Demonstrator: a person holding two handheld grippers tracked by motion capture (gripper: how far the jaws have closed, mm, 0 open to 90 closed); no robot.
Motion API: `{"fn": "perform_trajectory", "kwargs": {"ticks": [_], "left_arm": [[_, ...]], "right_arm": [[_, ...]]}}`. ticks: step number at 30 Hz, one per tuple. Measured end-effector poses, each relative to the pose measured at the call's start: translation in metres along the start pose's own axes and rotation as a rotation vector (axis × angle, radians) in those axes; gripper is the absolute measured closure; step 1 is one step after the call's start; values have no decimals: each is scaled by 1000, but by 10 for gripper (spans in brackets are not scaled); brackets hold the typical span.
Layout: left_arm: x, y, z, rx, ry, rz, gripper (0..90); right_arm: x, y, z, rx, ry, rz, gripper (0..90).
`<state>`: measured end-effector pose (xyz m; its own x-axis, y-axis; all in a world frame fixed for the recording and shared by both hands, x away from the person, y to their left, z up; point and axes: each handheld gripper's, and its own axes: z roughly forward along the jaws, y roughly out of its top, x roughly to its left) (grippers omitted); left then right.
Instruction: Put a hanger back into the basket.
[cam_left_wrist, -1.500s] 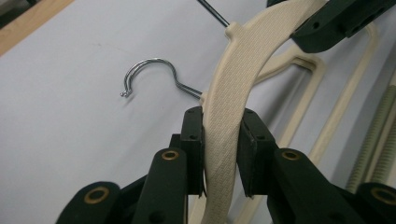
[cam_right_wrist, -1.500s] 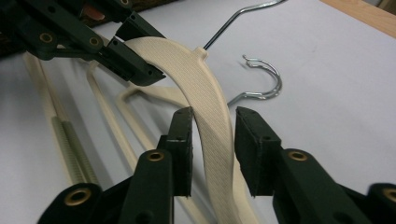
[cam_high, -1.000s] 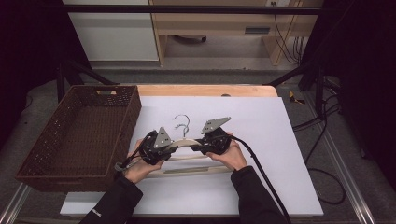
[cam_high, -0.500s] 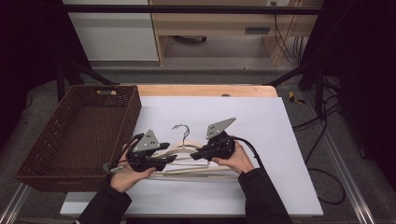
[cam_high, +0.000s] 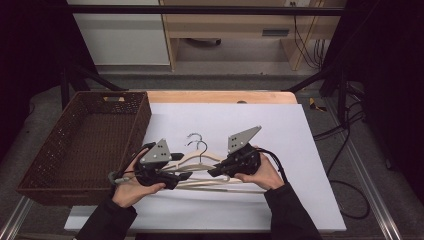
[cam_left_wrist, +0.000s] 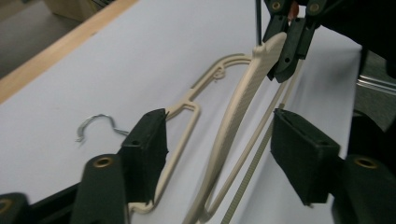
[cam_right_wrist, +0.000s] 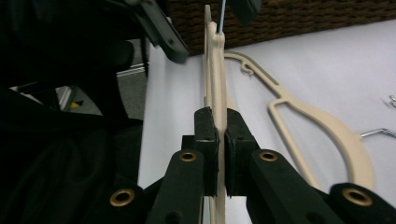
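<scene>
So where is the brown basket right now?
In the high view the brown basket sits at the table's left edge, partly on the white sheet, right beside the left gripper and the cream hangers.

Hangers (cam_high: 202, 165): showing cream plastic with silver wire hooks. Basket (cam_high: 75, 145): showing dark brown weave, sitting at nine o'clock. Sheet (cam_high: 280, 130) covering the table: appearing plain white. Table edge (cam_high: 220, 96) at twelve o'clock: showing light wood. Left gripper (cam_left_wrist: 219, 154) and right gripper (cam_right_wrist: 217, 140): showing black jaws with brass rivets.

left: basket (cam_high: 85, 145) wall blocks | right: white sheet (cam_high: 300, 150) free
</scene>
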<state>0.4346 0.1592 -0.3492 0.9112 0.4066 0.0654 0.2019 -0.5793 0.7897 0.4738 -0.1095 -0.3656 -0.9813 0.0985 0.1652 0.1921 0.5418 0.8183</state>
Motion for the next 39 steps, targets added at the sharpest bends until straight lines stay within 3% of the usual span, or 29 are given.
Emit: {"fn": "perform_trajectory", "kwargs": {"ticks": [4, 5, 11, 14, 18, 21, 23, 27, 28, 30, 32, 34, 35, 36, 39], "left_arm": [[-2, 3, 9, 37, -18, 18, 475], [-2, 4, 12, 49, -29, 27, 555], [-3, 3, 12, 60, -51, 28, 737], [-4, 3, 10, 77, -54, 46, 749], [-8, 2, 9, 56, -65, 18, 806], [-11, 3, 8, 40, -91, -15, 838], [-14, 5, 9, 41, -71, -14, 847], [-16, 7, 11, 0, -49, -64, 858], [-16, 7, 10, -7, -41, -74, 858], [-14, 7, 9, -23, -13, -96, 858], [-12, 7, 6, -40, 6, -116, 859], [-11, 8, 3, -55, 21, -135, 858], [-10, 9, 0, -57, 36, -138, 858], [-9, 10, -2, -62, 52, -141, 858], [-7, 15, -9, -69, 92, -147, 858]], "right_arm": [[5, 1, -3, -1, 15, -21, 865], [6, 1, -3, 3, 16, -27, 865], [5, 0, -1, 28, -3, -32, 863], [5, 0, 0, 26, 1, -43, 861], [5, 0, -1, 16, -26, -44, 820], [6, 1, -4, -5, -120, -44, 713], [6, 1, -5, -12, -142, -37, 687], [6, 1, -8, -47, -213, -30, 594], [8, -1, -11, -76, -256, -20, 503], [8, -2, -14, -88, -275, -14, 464], [12, -8, -26, -150, -347, 12, 359], [14, -11, -31, -170, -372, 23, 329], [18, -17, -40, -200, -426, 42, 276], [18, -17, -40, -200, -426, 42, 276], [24, -28, -50, -230, -485, 83, 229]]}}
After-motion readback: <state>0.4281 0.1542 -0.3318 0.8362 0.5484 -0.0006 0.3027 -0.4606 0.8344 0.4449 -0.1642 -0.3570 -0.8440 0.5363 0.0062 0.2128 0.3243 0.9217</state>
